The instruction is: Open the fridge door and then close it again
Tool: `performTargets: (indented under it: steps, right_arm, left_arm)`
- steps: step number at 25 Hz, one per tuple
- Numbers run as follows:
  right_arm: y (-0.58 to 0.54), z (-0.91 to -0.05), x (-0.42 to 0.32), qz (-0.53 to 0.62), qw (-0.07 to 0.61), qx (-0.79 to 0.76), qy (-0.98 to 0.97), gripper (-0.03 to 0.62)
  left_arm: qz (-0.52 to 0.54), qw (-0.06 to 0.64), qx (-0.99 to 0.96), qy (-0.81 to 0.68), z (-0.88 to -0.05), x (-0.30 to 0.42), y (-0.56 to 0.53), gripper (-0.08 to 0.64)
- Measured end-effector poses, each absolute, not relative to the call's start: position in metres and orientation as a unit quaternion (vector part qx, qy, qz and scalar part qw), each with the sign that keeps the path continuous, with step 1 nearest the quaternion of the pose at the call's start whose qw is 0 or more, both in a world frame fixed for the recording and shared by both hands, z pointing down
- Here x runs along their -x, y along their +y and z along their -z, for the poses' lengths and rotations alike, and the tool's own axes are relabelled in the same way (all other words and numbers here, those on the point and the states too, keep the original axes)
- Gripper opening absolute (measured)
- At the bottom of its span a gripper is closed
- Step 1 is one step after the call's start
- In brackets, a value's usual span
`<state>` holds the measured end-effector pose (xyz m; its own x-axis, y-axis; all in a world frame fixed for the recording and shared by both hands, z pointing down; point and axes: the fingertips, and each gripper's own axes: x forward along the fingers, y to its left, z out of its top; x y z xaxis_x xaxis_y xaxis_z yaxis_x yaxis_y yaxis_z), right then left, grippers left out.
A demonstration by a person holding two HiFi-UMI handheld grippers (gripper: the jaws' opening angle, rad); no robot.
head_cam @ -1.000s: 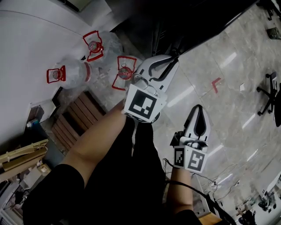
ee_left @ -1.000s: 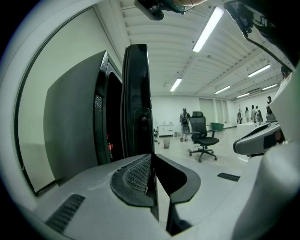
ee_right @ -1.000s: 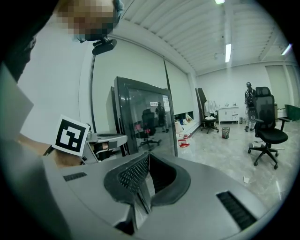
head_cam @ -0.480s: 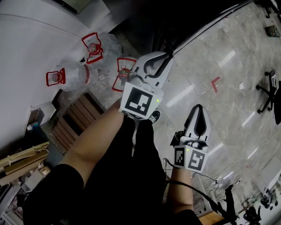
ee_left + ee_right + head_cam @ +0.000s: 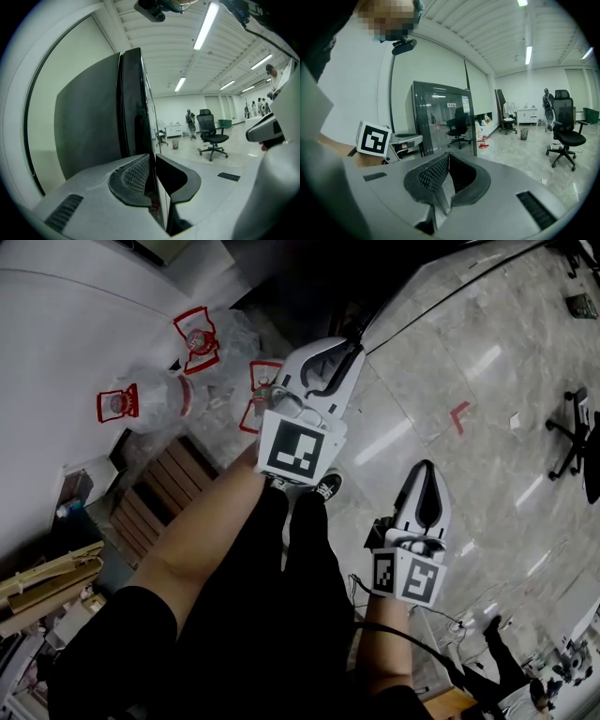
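The fridge (image 5: 309,277) is a dark cabinet at the top of the head view. Its glass door (image 5: 445,117) stands open, and its thin top edge (image 5: 441,298) shows as a dark line running to the upper right. My left gripper (image 5: 354,345) is shut on the door's free edge; in the left gripper view that black edge (image 5: 138,108) rises from between the left gripper's (image 5: 152,157) closed jaws. My right gripper (image 5: 427,474) hangs lower right over the floor, apart from the door. The right gripper (image 5: 448,157) is shut with nothing in it.
Three large water bottles with red handles (image 5: 141,399) lie left of the fridge by a wooden pallet (image 5: 159,493). A red corner mark (image 5: 459,416) is on the tiled floor. An office chair (image 5: 581,437) stands at the right. My legs (image 5: 281,596) fill the lower middle.
My left gripper has shifted a little up and to the left with the door edge in it, and the door's top edge has swung with it. The right gripper has stayed put.
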<state>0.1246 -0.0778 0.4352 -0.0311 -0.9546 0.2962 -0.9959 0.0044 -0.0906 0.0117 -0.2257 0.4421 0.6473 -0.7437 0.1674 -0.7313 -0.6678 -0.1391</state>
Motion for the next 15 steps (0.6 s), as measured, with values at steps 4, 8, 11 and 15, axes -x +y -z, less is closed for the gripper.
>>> performTargets:
  steps: [4, 8, 11, 15]
  right_arm:
    - [-0.079, -0.422, -0.119, -0.131, 0.072, -0.685, -0.713, 0.015]
    - [-0.080, -0.386, -0.099, -0.117, 0.074, -0.666, -0.733, 0.015]
    - [-0.077, -0.348, -0.076, -0.102, 0.074, -0.646, -0.753, 0.015]
    - [-0.072, -0.295, -0.043, -0.082, 0.068, -0.630, -0.769, 0.015]
  left_arm:
    - [0.108, 0.037, 0.900, 0.422, -0.434, -0.007, -0.218, 0.038]
    - [0.116, 0.031, 0.911, 0.393, -0.406, -0.007, -0.184, 0.037]
    - [0.107, 0.024, 0.924, 0.365, -0.366, -0.006, -0.153, 0.037]
    - [0.084, 0.036, 0.938, 0.334, -0.299, 0.004, -0.119, 0.037]
